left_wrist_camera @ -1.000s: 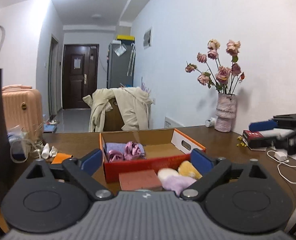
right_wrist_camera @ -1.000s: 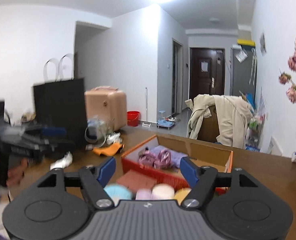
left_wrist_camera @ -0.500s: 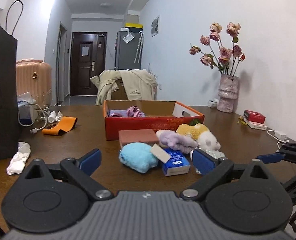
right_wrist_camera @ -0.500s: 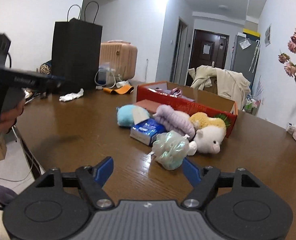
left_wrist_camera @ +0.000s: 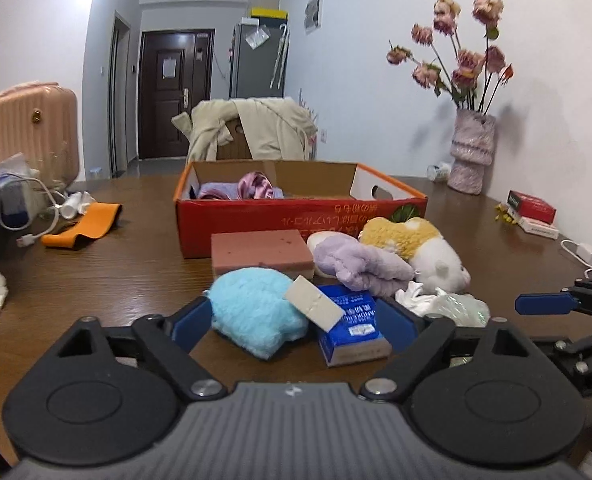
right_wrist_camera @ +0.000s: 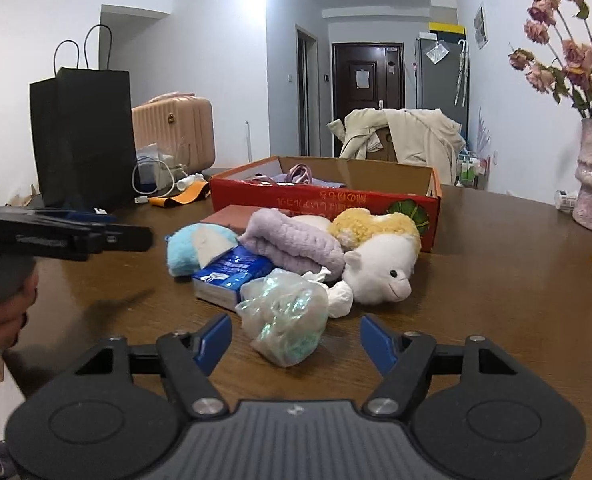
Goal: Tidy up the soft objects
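Gaping hand-held grippers (left_wrist_camera: 292,322), nothing gripped

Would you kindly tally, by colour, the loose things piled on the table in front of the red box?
Blue: 2, plush and tissue pack
Purple: 1, headband
Yellow and white: 1, plush
Reddish brown: 1, sponge block
Clear greenish: 1, bag
White: 1, wad
Total: 7

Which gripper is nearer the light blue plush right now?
Left. The left gripper is open with the light blue plush between its fingers. The right gripper stands farther off, open around the plastic bag, with the tissue pack in between.
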